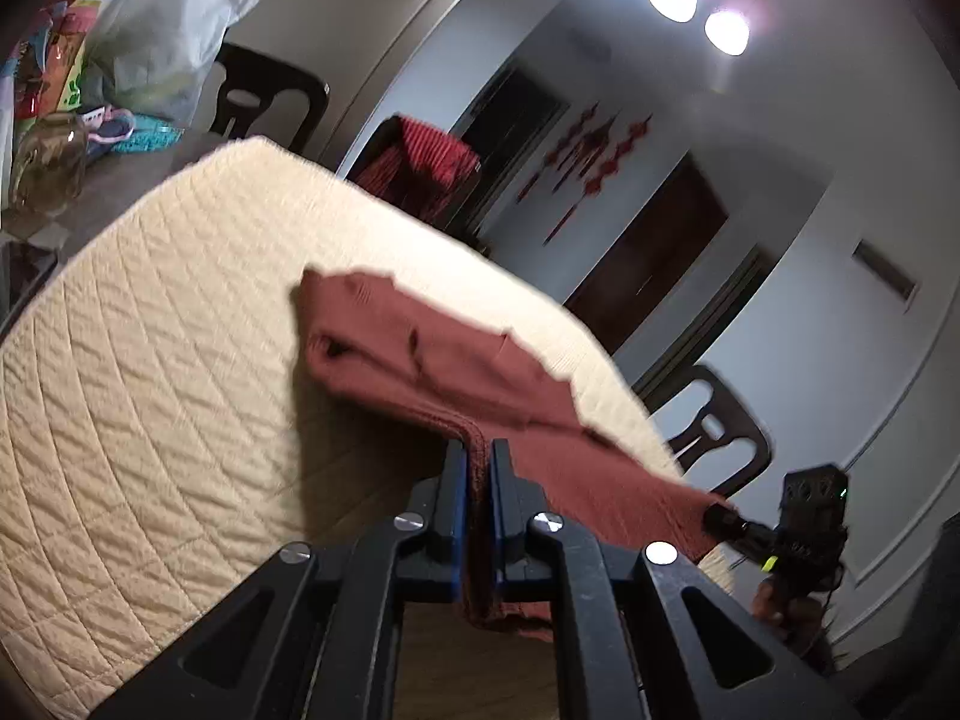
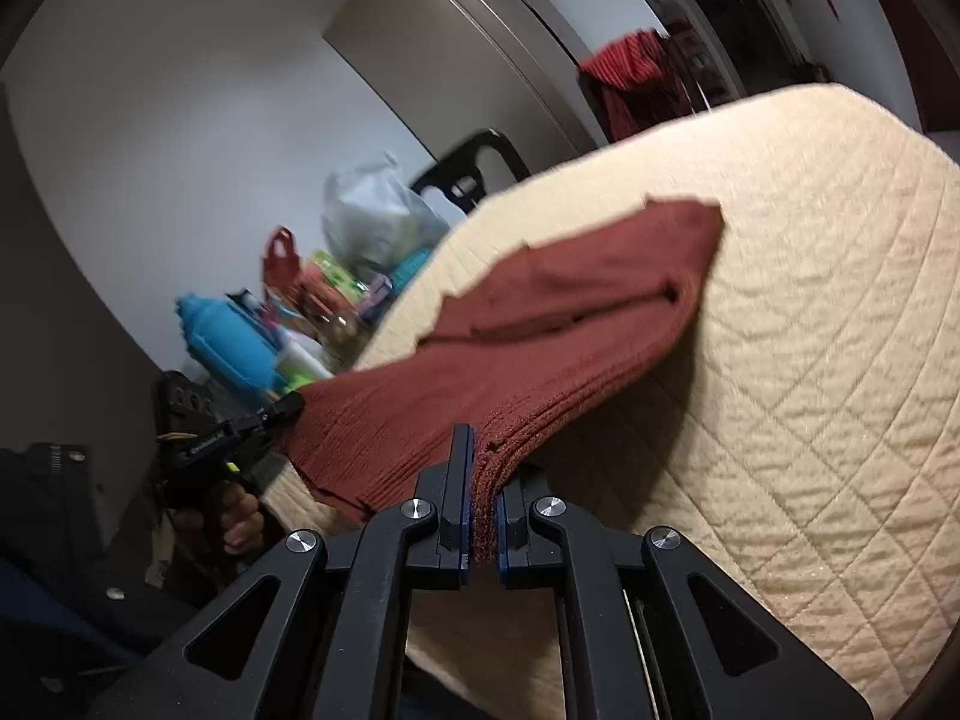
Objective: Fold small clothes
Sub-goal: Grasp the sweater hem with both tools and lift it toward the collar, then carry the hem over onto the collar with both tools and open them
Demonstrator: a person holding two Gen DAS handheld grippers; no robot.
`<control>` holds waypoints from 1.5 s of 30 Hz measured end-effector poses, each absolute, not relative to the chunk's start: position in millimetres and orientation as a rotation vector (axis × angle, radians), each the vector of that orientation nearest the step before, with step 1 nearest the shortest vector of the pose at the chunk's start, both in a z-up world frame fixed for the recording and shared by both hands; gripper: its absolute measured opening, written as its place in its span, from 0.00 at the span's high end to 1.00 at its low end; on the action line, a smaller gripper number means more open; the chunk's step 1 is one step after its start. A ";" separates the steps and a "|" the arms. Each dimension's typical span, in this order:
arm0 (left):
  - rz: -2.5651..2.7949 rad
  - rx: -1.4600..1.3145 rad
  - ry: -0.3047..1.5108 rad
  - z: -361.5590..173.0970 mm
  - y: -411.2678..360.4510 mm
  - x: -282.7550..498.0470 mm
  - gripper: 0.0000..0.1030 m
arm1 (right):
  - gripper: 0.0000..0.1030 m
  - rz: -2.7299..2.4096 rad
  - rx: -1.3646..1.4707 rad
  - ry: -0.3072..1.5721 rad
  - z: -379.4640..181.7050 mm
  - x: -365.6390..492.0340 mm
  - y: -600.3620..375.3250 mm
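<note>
Black fingers of the left gripper (image 1: 478, 468) pinch shut on a hemmed near corner of the rust-red knit garment (image 1: 432, 354); the right gripper (image 2: 486, 468) clamps the other near corner, pads closed on ribbed fabric. Its near edge is lifted and stretched between them, long axis running left to right, while the far part lies on the cream quilted cover (image 1: 150, 330). Beyond stand a dark chair (image 1: 714, 420), a plastic bag (image 2: 372, 210) and blurred colourful clutter. No writing is legible.
</note>
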State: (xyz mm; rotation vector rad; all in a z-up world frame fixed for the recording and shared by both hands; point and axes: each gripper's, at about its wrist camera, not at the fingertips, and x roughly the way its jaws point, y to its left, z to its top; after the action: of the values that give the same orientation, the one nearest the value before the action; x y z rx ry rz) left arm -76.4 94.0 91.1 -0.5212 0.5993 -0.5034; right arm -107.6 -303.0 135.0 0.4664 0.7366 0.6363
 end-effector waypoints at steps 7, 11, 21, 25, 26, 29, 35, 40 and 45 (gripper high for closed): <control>-0.498 -0.515 0.541 118.5 98.2 -38.4 0.92 | 0.95 0.630 0.484 0.646 158.6 -76.3 -311.0; -0.472 -0.529 0.564 122.3 95.3 14.2 0.92 | 0.95 0.577 0.494 0.665 155.9 -18.7 -317.2; -0.364 -0.583 0.784 70.9 88.6 138.5 0.92 | 0.95 0.471 0.631 0.866 107.6 106.7 -328.8; -0.318 -0.612 0.870 39.1 90.0 156.1 0.92 | 0.92 0.387 0.697 1.008 67.8 137.0 -332.5; -0.319 -0.614 0.871 37.6 90.2 155.5 0.92 | 0.92 0.389 0.704 1.011 65.5 140.2 -333.1; -0.332 -0.628 0.873 37.6 90.4 156.4 0.92 | 0.92 0.406 0.704 1.000 66.4 145.0 -331.6; -0.265 -0.709 0.850 37.0 109.3 164.4 0.83 | 0.74 0.424 0.779 0.995 61.1 163.6 -334.9; -0.222 -0.668 0.791 49.3 120.6 156.4 0.81 | 0.74 0.387 0.775 0.927 68.6 161.8 -343.0; -0.246 -0.554 0.786 60.9 107.9 140.0 0.64 | 0.74 0.372 0.637 0.873 87.1 141.7 -340.7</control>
State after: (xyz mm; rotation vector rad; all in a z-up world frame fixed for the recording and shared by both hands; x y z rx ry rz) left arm 140.0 107.9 60.9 -0.5543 0.7863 -0.2464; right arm 141.7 -340.7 87.1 0.6368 0.8727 0.3717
